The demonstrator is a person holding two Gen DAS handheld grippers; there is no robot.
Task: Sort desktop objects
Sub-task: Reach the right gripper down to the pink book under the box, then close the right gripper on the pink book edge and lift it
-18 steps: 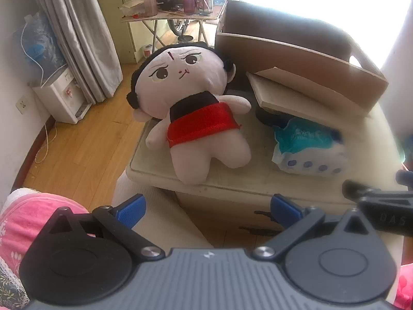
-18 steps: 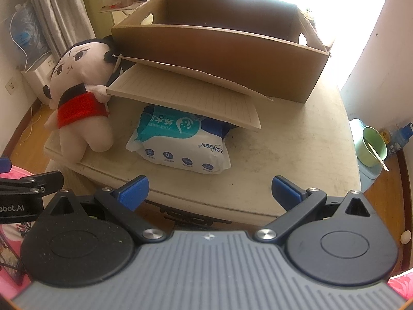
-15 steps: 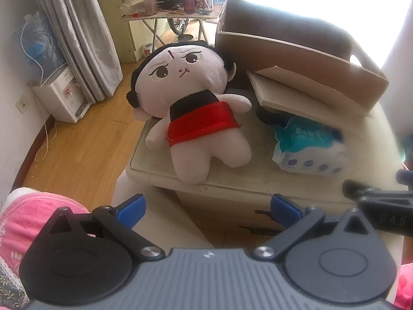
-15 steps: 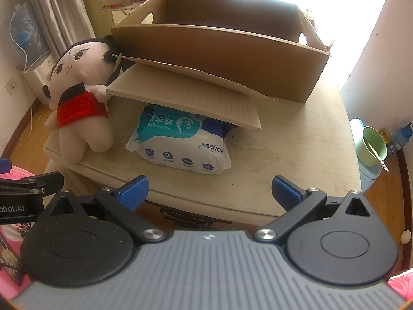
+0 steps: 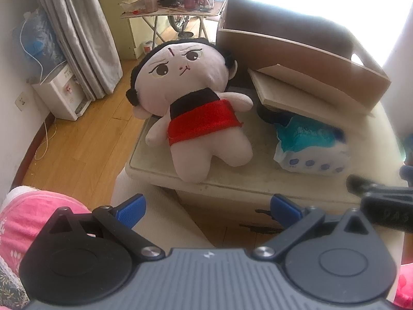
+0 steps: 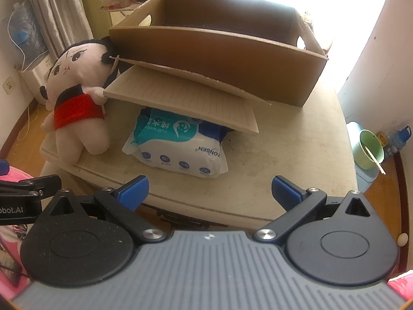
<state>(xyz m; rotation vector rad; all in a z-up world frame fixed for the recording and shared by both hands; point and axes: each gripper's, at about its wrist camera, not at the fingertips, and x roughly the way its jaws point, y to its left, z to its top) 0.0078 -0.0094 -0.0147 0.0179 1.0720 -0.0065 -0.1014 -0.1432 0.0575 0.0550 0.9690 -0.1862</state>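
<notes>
Left hand-held gripper (image 5: 207, 206): grey ribbed body, black discs, blue fingertips (image 5: 130, 208).

Your left gripper (image 5: 207, 204) points steeply down with its jaws spread wide and nothing between the blue pads (image 5: 130, 208). Your right gripper (image 6: 209, 190) tilts down likewise, jaws wide and empty. In each wrist view, the other gripper shows at the frame's edge.

A lived-in home room, wooden floor (image 5: 85, 139), grey curtains (image 5: 85, 33) at 11 o'clock, water dispenser (image 5: 60, 95) at 9 o'clock, folding table (image 5: 175, 10) cluttered with bottles at 12 o'clock.
</notes>
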